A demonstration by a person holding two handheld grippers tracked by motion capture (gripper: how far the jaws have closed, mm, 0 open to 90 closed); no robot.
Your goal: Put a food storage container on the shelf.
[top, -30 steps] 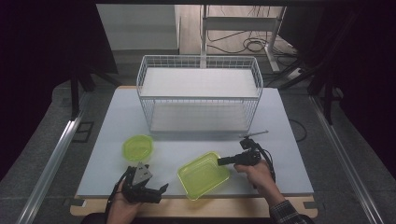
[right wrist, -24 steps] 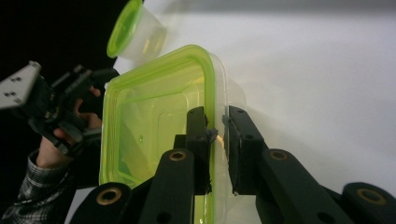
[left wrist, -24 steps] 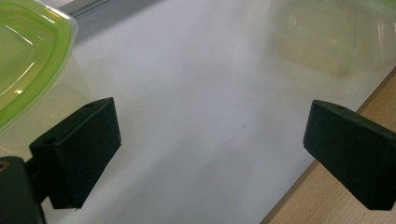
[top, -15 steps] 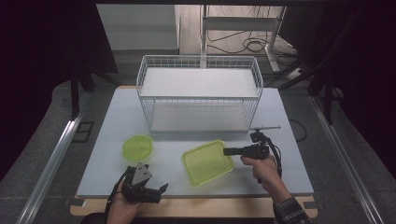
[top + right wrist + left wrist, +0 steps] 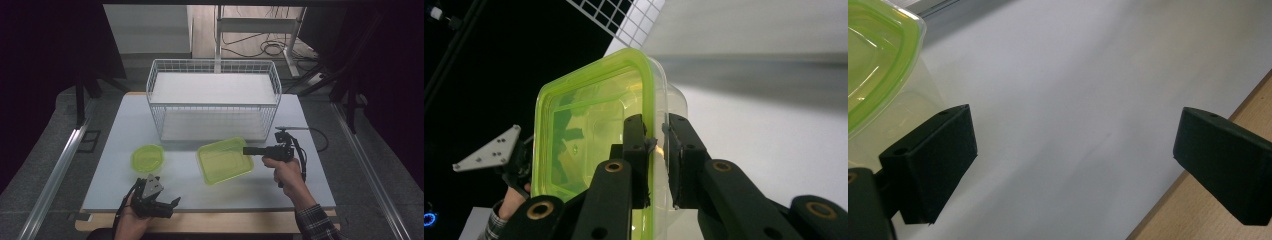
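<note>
Pinching green container point(image 5: 223, 160) by its rim, right gripper point(image 5: 250, 150) jaws clamped; light, stiff, slick plastic. Left gripper point(image 5: 170, 205) wide open, empty.

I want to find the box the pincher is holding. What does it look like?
Find the big white wire basket on the table. Just in front of it is a clear box with a lime-green lid, its edge pinched by the right gripper. It is rectangular and bigger than the small rounded green tub left of it.

Black claws point(image 5: 248, 150), brass rivets; grey three-cornered plate point(image 5: 151, 186); plaid sleeve point(image 5: 316, 226).
</note>
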